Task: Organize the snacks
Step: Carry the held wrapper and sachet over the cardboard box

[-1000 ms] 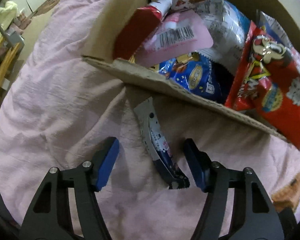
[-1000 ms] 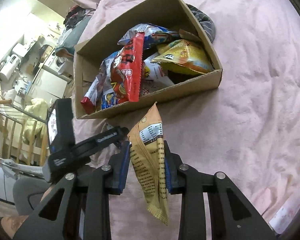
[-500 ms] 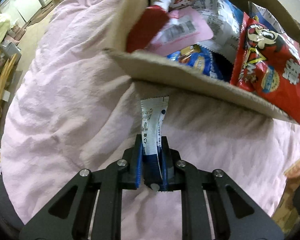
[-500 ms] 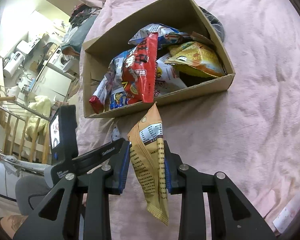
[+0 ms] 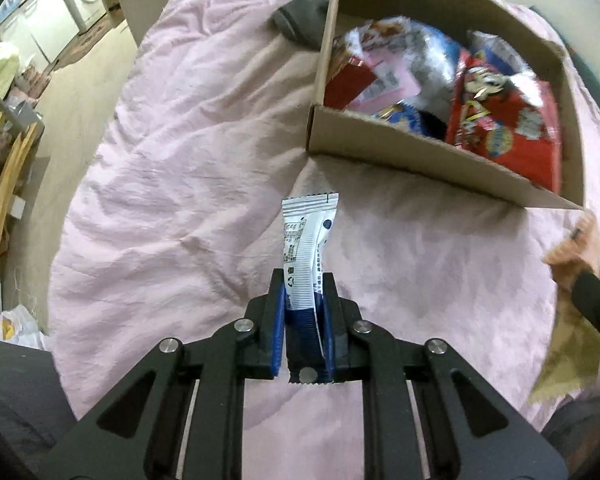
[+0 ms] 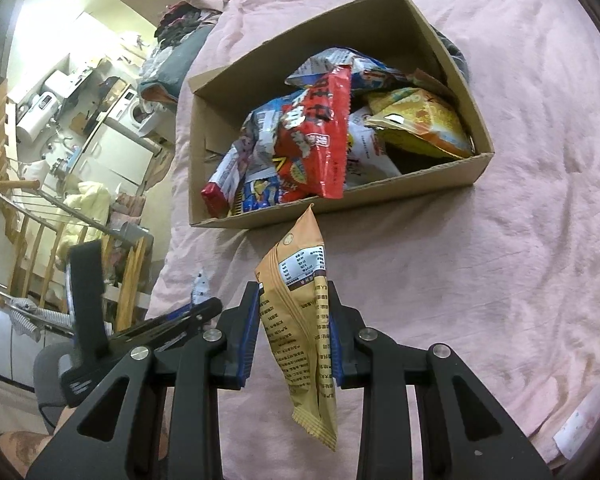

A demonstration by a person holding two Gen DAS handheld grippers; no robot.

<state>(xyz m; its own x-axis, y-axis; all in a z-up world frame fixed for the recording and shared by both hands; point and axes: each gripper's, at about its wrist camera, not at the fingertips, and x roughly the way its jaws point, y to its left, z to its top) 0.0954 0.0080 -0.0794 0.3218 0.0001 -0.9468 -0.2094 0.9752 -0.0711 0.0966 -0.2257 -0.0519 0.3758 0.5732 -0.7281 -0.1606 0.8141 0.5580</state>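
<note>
Pink bedsheet (image 5: 172, 168) everywhere, with a cardboard box (image 6: 440, 172) of snack bags sitting on it. The left gripper (image 5: 303, 300) is clamped on a blue-and-white sachet (image 5: 306, 248) just short of the box's near wall. The right gripper (image 6: 294, 320) pinches a tan snack pouch (image 6: 300, 320), also above the sheet by that wall.

White-and-blue snack sachet (image 5: 305, 256) upright, clamped at its lower half, tan snack packet (image 6: 300, 320) pinched mid-length, open cardboard box (image 6: 380, 200) heaped with snack bags on pink bedding
</note>
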